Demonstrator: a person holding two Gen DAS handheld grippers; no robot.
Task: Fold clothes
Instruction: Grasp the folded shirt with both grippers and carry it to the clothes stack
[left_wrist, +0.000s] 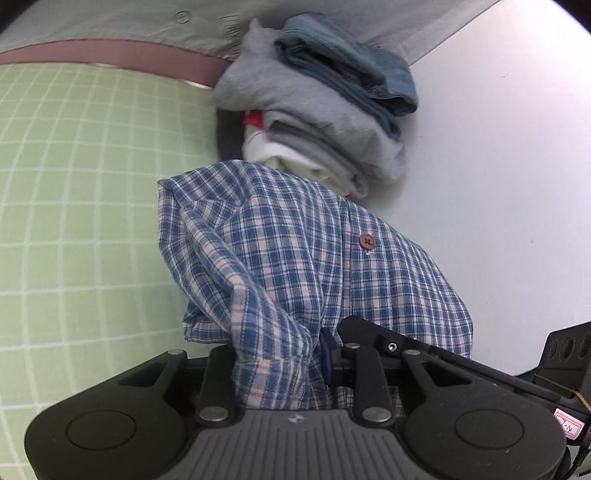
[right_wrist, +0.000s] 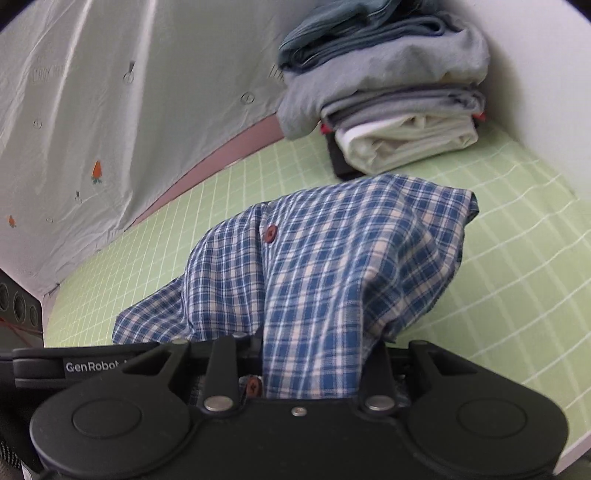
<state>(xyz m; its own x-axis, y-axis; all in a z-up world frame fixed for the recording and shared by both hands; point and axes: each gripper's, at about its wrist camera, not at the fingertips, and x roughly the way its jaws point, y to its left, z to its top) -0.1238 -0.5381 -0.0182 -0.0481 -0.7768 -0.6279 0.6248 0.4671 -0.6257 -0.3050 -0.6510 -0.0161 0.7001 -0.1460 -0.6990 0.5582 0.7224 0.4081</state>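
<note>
Green gridded mat (right_wrist: 517, 258) lies bare on both sides of the plaid shirt (right_wrist: 332, 258), which I hold bunched just before the folded stack (right_wrist: 388, 103); my left claw (left_wrist: 280, 354) and right claw (right_wrist: 317, 365) each pinch its fabric

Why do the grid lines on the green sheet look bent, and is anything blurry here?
Left wrist view: the fisheye lens bows the sheet grid lines and darkens the corners; the clothes pile looks soft, the plaid shirt sharper. Right wrist view: the same bowing, even soft light, faint sheen on the hanging cloth, no harsh glare.
</note>
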